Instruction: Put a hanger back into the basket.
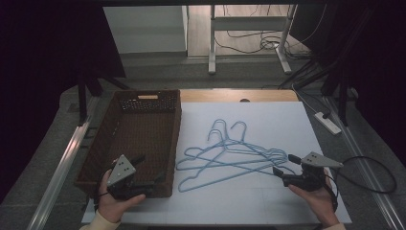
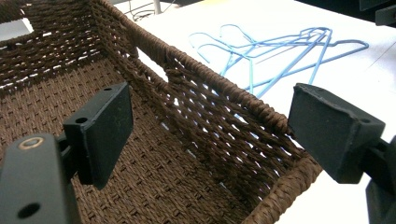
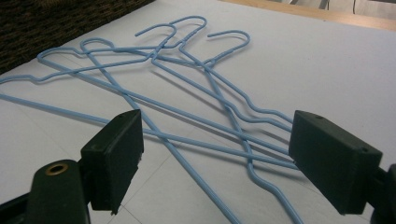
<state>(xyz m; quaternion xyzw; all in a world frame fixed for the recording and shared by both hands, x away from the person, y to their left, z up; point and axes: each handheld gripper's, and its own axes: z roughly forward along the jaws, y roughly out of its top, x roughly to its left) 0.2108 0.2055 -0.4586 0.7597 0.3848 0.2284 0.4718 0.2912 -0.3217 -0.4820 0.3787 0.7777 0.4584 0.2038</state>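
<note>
A pile of light-blue wire hangers (image 1: 230,158) lies tangled on the white table cover, hooks pointing away from me. To their left stands a brown wicker basket (image 1: 139,139). My left gripper (image 1: 149,168) hovers at the basket's near right corner, open. In the left gripper view its fingers (image 2: 100,133) stand wide on either side of the basket wall (image 2: 219,116) without touching it. My right gripper (image 1: 286,164) sits open at the right ends of the hangers. In the right gripper view the hangers (image 3: 205,102) run between its wide-apart pads (image 3: 334,158), lying flat on the table.
The white sheet (image 1: 268,120) covers most of the table, with a wooden strip (image 1: 239,96) along the far edge. A white power strip (image 1: 328,122) and cables lie off the right side. A metal rail (image 1: 62,163) runs along the left.
</note>
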